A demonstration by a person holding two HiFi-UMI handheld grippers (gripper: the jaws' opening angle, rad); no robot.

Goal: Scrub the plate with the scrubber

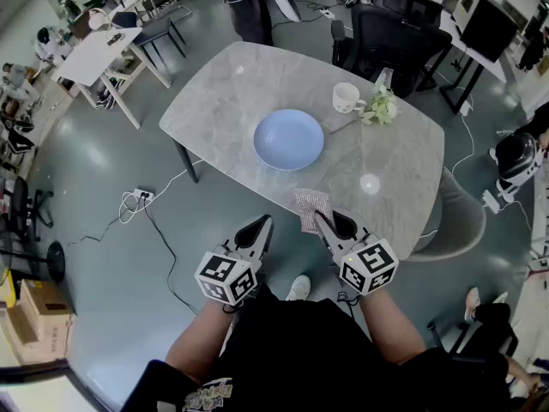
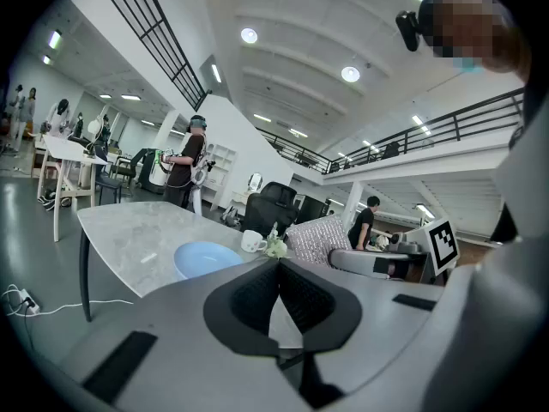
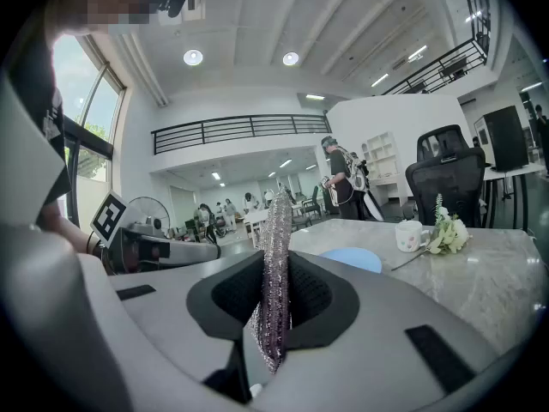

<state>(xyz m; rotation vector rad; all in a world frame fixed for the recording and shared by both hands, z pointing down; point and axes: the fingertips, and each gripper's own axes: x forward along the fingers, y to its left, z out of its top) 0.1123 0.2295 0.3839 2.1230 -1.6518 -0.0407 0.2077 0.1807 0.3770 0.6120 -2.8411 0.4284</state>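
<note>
Big open office here, glossy grey floor (image 1: 103, 178), black office chairs (image 1: 390, 33) and cables lying around, and I'm working at a pale grey marble-look table (image 1: 403, 157). The round light-blue plate (image 1: 288, 139) sits mid-table, near a white mug (image 1: 346, 97). My right hand-held gripper (image 1: 324, 221) is clamped on the flat silvery mesh scrubber (image 1: 309, 206), held edge-up over the table's near edge. The left hand-held gripper (image 1: 260, 228) sits beside it, jaws closed on nothing.
</note>
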